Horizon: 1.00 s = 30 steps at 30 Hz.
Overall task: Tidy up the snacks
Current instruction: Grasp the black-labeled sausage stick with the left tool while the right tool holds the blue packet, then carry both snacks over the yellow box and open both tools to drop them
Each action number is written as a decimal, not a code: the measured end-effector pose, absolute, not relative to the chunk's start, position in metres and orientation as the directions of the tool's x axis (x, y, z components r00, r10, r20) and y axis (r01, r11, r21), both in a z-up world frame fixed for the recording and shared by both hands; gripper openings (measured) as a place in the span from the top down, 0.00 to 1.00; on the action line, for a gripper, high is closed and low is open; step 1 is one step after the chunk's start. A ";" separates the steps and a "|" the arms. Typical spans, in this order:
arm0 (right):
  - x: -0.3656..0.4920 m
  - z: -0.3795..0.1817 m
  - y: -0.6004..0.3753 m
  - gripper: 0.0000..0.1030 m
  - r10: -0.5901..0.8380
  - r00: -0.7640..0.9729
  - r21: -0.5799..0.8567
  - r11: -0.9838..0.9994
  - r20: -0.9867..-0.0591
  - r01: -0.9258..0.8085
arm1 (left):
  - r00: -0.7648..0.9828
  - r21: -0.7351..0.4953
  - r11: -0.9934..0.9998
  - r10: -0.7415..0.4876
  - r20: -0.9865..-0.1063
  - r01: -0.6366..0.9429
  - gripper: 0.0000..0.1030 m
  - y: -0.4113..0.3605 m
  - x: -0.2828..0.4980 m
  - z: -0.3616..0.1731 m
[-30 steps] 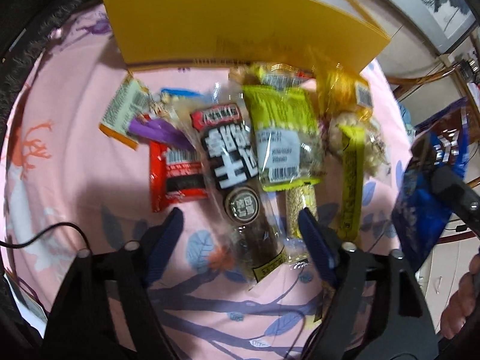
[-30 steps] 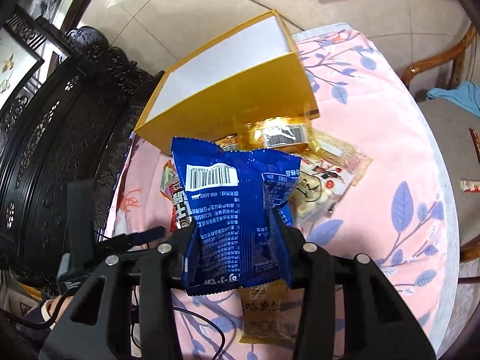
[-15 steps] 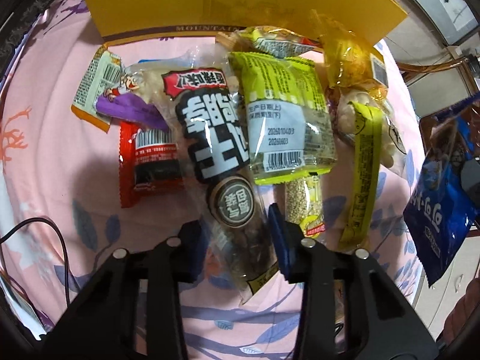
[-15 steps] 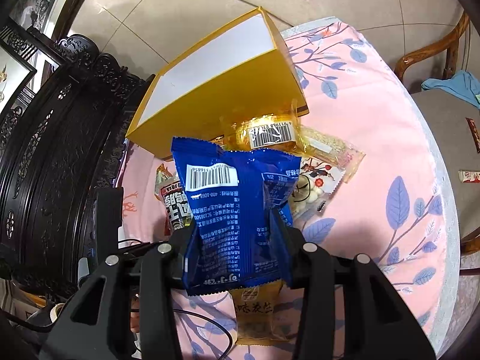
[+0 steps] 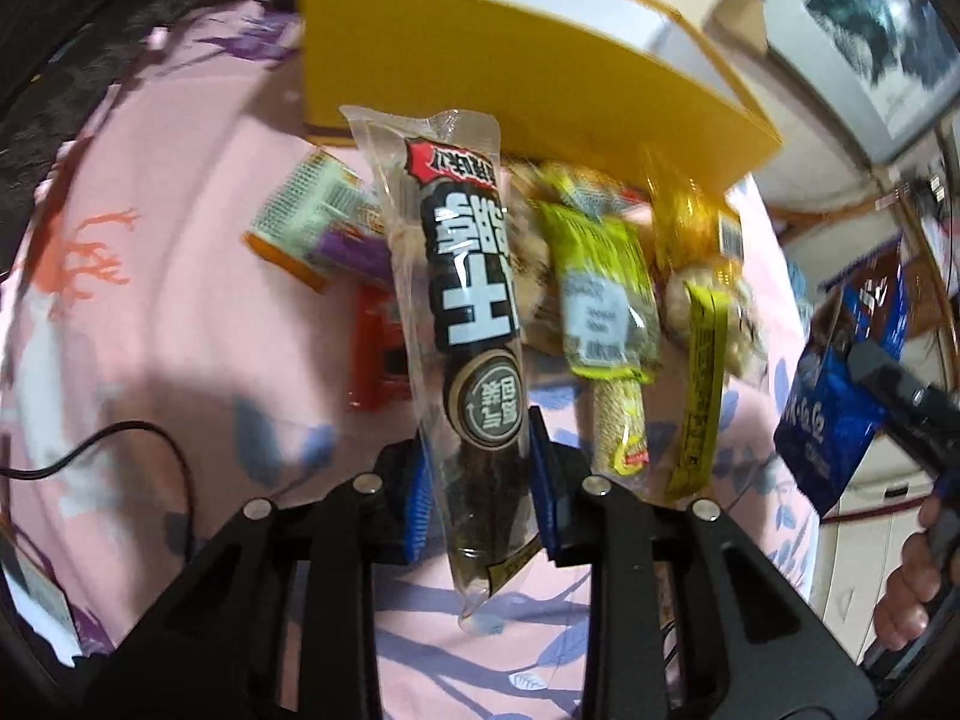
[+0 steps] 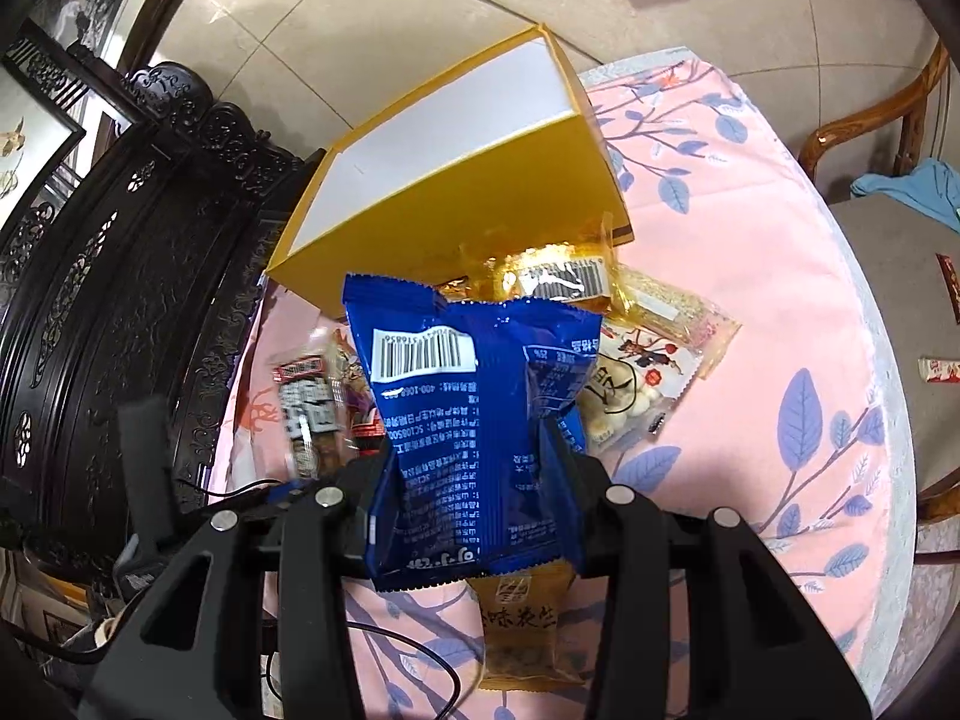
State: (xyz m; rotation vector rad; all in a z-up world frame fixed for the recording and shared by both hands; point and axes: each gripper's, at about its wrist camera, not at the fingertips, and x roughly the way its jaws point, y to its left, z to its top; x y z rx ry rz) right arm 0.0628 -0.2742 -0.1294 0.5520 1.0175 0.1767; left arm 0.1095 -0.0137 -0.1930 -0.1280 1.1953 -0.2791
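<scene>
My left gripper [image 5: 477, 483] is shut on a long clear-wrapped dark snack pack [image 5: 462, 300] with white characters and holds it lifted off the table; the pack also shows in the right wrist view [image 6: 306, 414]. My right gripper [image 6: 474, 498] is shut on a blue snack bag [image 6: 474, 420] and holds it up in the air; the bag also shows in the left wrist view [image 5: 840, 384]. An open yellow box [image 5: 510, 72] with a white inside stands behind the snack pile, also in the right wrist view [image 6: 456, 162].
Several snacks lie on the pink floral tablecloth [image 5: 150, 300]: a green pack [image 5: 600, 282], a yellow strip pack [image 5: 699, 384], a red pack [image 5: 375, 354], a gold pack [image 6: 552, 282] and a peanut pack [image 6: 522, 624]. A black cable [image 5: 138, 438] crosses the left. A wooden chair [image 6: 870, 120] stands at the right.
My left gripper closed on the long dark snack pack and lifted it off the pile. My right gripper kept hold of the blue bag, nearly still.
</scene>
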 end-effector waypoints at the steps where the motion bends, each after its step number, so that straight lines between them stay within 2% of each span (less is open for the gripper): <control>1: 0.063 -0.127 -0.273 0.57 0.389 0.527 0.512 0.853 -0.756 0.105 | 0.359 -0.244 0.961 -0.275 -0.892 0.131 0.73 -0.007 0.109 -0.186; 8: 0.069 -0.099 -0.270 0.57 0.382 0.573 0.500 0.864 -0.725 0.056 | 0.512 -0.230 0.965 -0.260 -0.819 0.122 0.73 0.018 0.109 -0.118; 16: 0.103 -0.047 -0.274 0.57 0.366 0.662 0.478 0.878 -0.654 -0.014 | 0.635 -0.251 0.942 -0.336 -0.696 0.223 0.73 0.002 0.134 -0.040; 25: 0.157 0.002 -0.281 0.57 0.288 0.768 0.376 0.924 -0.572 -0.066 | 0.697 -0.260 0.921 -0.390 -0.602 0.291 0.73 -0.035 0.188 0.005; 30: 0.190 0.011 -0.282 0.57 0.242 0.798 0.310 0.948 -0.552 -0.073 | 0.712 -0.253 0.922 -0.386 -0.587 0.292 0.73 -0.044 0.223 0.015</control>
